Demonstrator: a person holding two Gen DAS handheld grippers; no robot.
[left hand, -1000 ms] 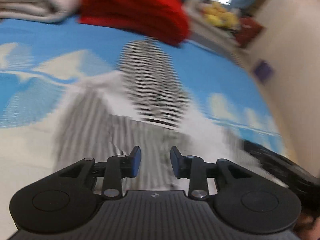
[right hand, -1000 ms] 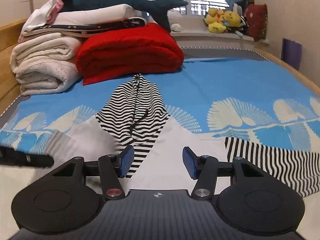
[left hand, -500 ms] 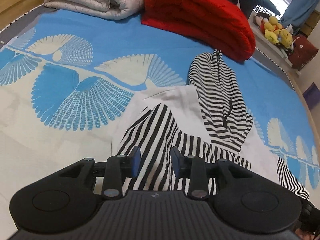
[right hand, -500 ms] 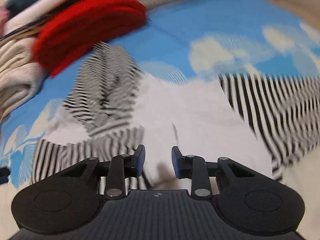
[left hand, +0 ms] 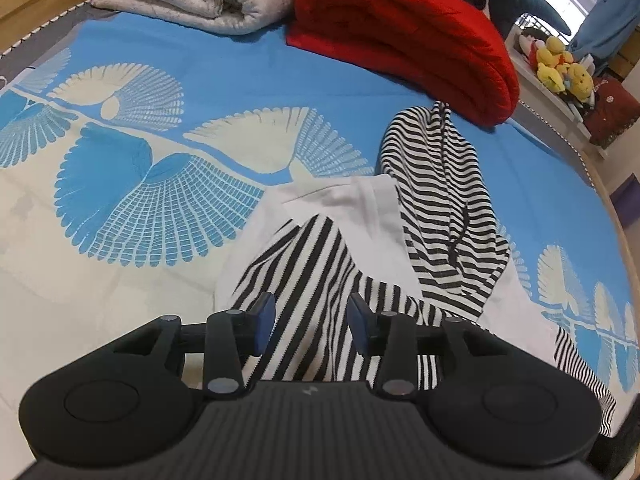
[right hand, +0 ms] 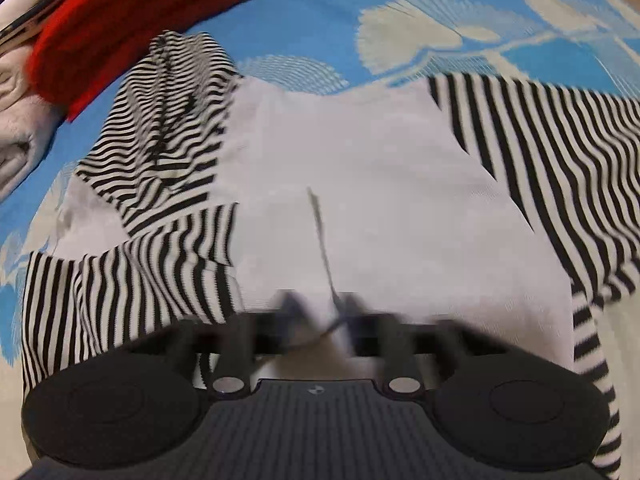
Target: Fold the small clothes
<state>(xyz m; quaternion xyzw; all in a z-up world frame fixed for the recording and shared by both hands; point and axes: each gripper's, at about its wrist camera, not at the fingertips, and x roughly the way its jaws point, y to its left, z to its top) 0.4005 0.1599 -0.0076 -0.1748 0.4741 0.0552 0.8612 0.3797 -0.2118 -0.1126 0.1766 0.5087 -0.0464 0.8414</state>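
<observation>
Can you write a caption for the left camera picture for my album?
Open left tool over a striped sleeve on the blue bedspread.

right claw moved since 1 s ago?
Yes. The right claw dropped toward the striped hoodie; the red blanket, then central, now sits in the upper-left corner.

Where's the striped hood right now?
In the left wrist view the striped hood lies right of centre on the blue bedspread, its tip by the red blanket, ahead of the left claw.
</observation>
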